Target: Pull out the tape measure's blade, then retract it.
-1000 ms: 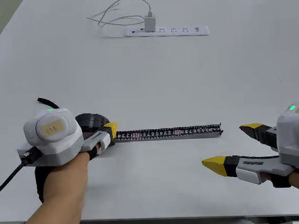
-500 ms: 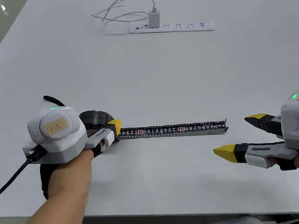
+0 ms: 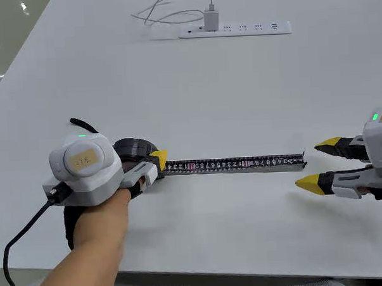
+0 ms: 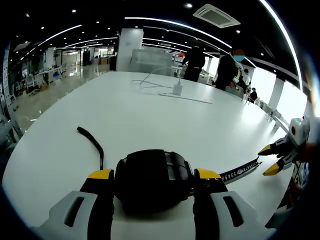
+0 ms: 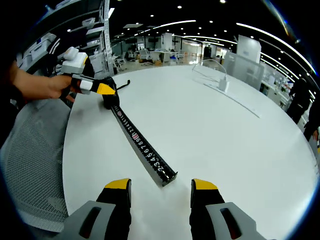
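Left hand-held gripper point(image 4: 153, 175): its jaws are closed on the tape measure case point(image 4: 152, 177), one yellow tip on each side of the black body.
Tape measure case: sits on the white surface point(image 3: 240, 96) between those jaws, near the surface's front edge.
Blade point(image 3: 233, 164): drawn out of the case and lying flat on the surface, running straight away from the case towards the right hand-held gripper point(image 3: 317, 163).
Blade's hooked end point(image 5: 167, 178): the part farthest from the case, just ahead of the right hand-held gripper's tips and in line with the gap between them, not touching either.
Right hand-held gripper: jaws spread wide, holding nothing, well apart from the case.
Strap point(image 4: 92, 145): a black loop lying on the surface just beyond the case.
Power strip point(image 3: 235, 29): far across the surface from the case, with a white charger point(image 3: 211, 19) plugged in and a loose white cable point(image 3: 166, 11).
Head view adds: a black cord point(image 3: 24, 232) trailing from the left hand-held gripper off the front edge.
Left gripper view adds: people point(image 4: 232, 70) standing past the far edge, beyond the case.
Right gripper view adds: the blade's printed numbers seen lengthwise back to the case, and a grey mesh chair point(image 5: 30, 165) beside the surface.
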